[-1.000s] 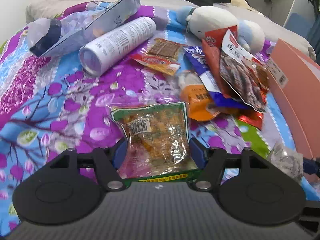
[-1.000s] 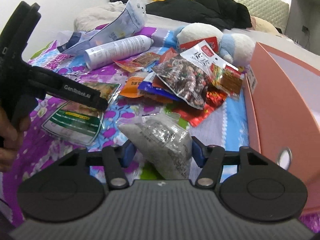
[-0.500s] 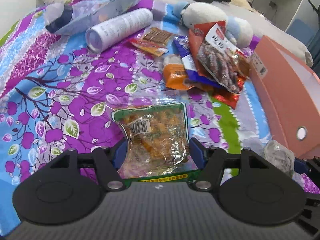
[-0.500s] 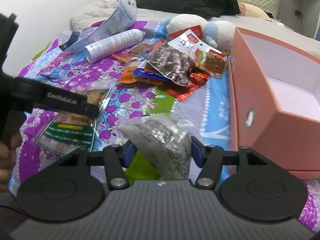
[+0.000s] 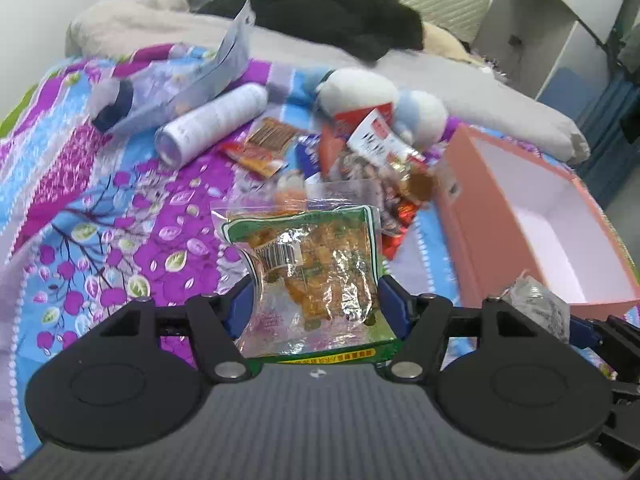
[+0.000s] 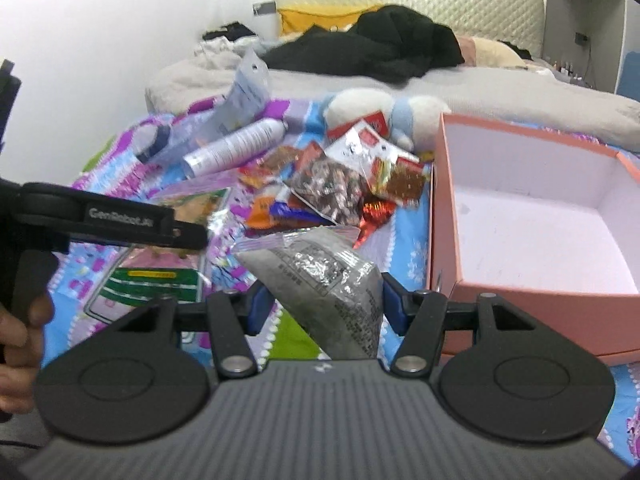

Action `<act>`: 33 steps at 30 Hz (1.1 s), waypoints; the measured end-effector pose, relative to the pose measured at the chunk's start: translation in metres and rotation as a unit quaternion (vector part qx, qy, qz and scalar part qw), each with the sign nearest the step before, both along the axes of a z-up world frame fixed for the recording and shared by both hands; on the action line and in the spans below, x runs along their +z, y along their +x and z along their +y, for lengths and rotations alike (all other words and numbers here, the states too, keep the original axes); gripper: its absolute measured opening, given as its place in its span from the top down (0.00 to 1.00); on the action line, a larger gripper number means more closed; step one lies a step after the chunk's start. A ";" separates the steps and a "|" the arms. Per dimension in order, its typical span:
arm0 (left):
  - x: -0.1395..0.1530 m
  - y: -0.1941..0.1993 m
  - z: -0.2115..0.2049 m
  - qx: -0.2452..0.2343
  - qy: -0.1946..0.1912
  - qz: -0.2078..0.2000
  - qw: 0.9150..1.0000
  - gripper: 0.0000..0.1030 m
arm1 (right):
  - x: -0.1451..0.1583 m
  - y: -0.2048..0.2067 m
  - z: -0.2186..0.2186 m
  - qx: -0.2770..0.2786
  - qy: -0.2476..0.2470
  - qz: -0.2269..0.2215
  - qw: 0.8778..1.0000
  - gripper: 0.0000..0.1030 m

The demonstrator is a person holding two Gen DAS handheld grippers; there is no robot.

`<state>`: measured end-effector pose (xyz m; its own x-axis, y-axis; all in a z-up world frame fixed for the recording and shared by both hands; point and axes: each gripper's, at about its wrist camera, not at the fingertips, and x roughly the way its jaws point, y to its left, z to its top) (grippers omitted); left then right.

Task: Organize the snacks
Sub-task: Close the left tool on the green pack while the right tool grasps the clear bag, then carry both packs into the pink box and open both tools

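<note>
Far left on the bed (image 5: 72,184) there's a white spray can (image 5: 212,128), then the snack pile (image 6: 340,184) mid-quilt. Left gripper (image 5: 314,304) fingers are clamped on a green-edged snack bag (image 5: 308,268), right gripper (image 6: 320,304) pinches a silver-grey packet (image 6: 332,280), both held above the quilt. Open pink box (image 6: 516,300) sits just right.

Snack pile (image 6: 336,188) mid-bed (image 5: 100,208). Box (image 6: 532,296) right of pile, open side up. Can (image 5: 212,128) left of pile, lying down; pouch (image 5: 188,88) behind it. Plush (image 6: 372,116) behind pile. Clothes (image 6: 376,52) at far end of bed.
</note>
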<state>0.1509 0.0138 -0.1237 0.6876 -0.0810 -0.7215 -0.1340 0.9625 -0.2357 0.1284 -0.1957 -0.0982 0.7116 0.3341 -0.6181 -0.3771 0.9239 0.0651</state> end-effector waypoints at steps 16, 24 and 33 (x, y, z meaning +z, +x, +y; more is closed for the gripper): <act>0.075 0.000 -0.054 -0.082 -0.025 -0.037 0.996 0.32 | 0.069 -0.020 -0.044 -0.076 0.023 -0.066 0.995 0.42; 0.094 0.010 -0.107 -0.142 -0.032 -0.051 0.988 0.32 | 0.079 -0.031 -0.085 -0.136 0.013 -0.078 0.987 0.42; 0.093 0.042 -0.166 -0.199 -0.031 -0.045 0.978 0.32 | 0.067 -0.015 -0.125 -0.182 0.004 -0.060 0.981 0.42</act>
